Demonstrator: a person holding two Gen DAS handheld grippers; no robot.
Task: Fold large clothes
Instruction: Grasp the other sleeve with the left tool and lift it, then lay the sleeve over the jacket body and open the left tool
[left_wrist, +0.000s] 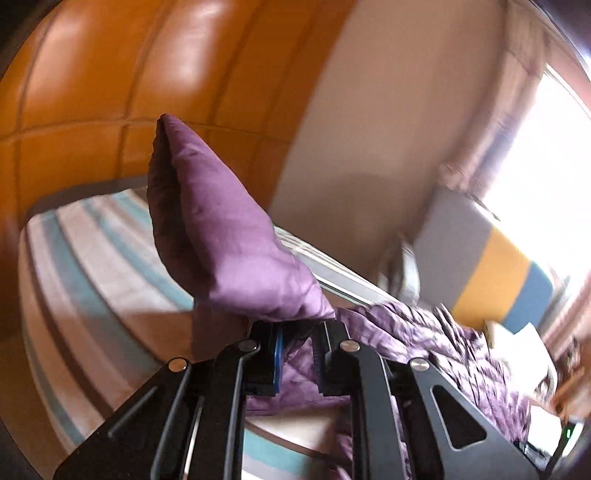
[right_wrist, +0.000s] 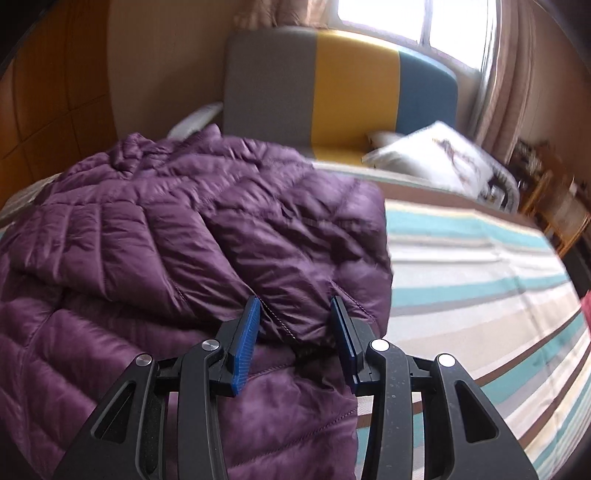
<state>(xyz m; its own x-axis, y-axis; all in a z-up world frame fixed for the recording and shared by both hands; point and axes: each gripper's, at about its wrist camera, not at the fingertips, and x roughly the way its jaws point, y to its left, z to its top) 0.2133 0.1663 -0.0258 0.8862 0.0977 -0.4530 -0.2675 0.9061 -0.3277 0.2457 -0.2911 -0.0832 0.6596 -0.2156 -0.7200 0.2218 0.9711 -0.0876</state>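
Left wrist view: my left gripper (left_wrist: 297, 328) has its fingers clamped on a puffy end of the one purple down jacket (left_wrist: 229, 236), probably a sleeve. That end sticks up and away from the fingers, lifted clear of the striped bed (left_wrist: 92, 258); the rest of the jacket trails off to the right.

Right wrist view: my right gripper (right_wrist: 295, 332) has its fingers closed on a thick fold at the jacket's (right_wrist: 184, 229) near edge. The bulk lies ahead and left on the bed (right_wrist: 480, 266), with one white pillow (right_wrist: 436, 158) beyond. I judge the left hand's lifted end must cross toward the body.
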